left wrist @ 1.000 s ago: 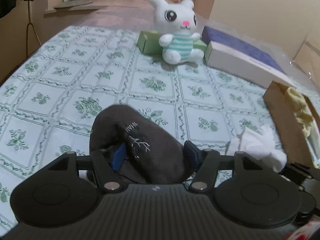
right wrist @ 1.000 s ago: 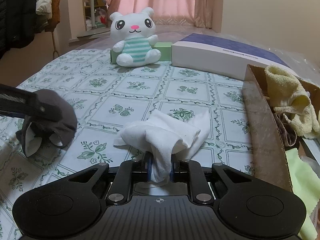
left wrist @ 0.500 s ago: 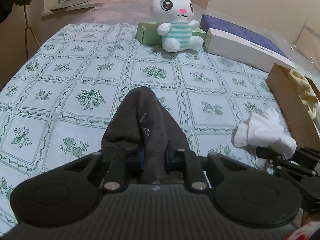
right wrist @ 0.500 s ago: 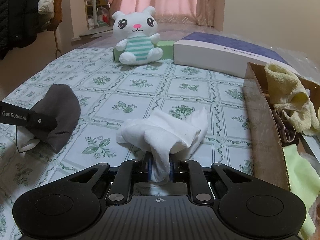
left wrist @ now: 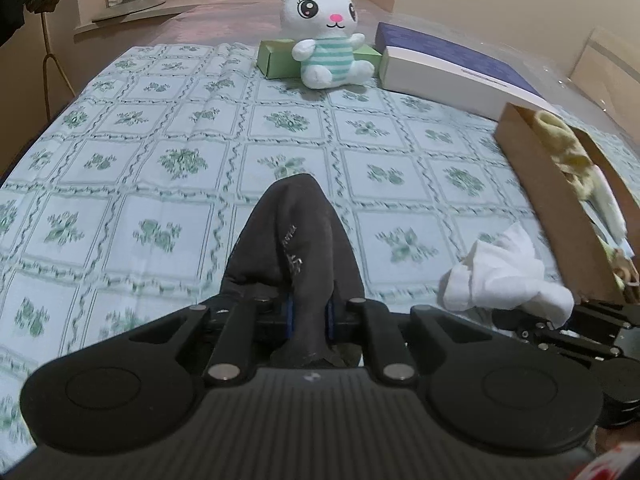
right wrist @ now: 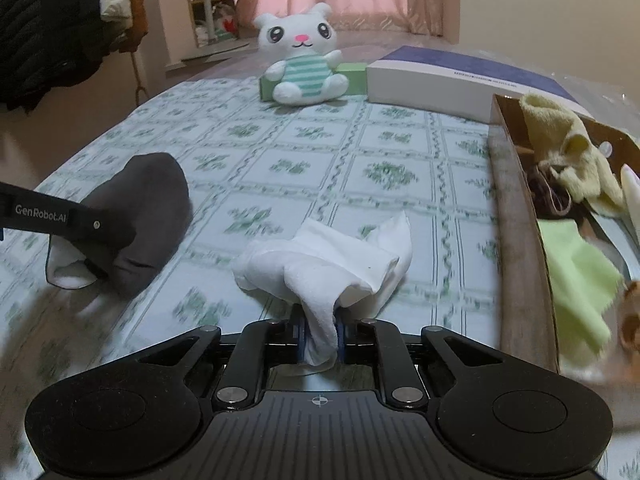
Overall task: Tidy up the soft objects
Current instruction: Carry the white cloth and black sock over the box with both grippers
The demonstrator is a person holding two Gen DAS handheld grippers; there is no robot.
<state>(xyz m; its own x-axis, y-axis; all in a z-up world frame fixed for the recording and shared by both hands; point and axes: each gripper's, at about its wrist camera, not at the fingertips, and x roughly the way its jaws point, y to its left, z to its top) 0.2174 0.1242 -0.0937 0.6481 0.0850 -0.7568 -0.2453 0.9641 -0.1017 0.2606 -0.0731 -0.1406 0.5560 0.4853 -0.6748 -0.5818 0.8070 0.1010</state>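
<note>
Your left gripper [left wrist: 308, 314] has just closed on the dark sock [left wrist: 298, 240], low centre — right gripper [right wrist: 320, 336] pinches the white sock [right wrist: 328, 264] beside the cardboard box [right wrist: 516, 240] — both ready to box

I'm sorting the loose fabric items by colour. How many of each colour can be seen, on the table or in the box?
Dark grey: 1, the sock
White: 1, the sock
Pale yellow: 1, the cloth
Light green: 1, the cloth
Total: 4

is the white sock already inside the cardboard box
No, the white sock is pinched in the right claw over the tablecloth, left of the cardboard box.
</note>
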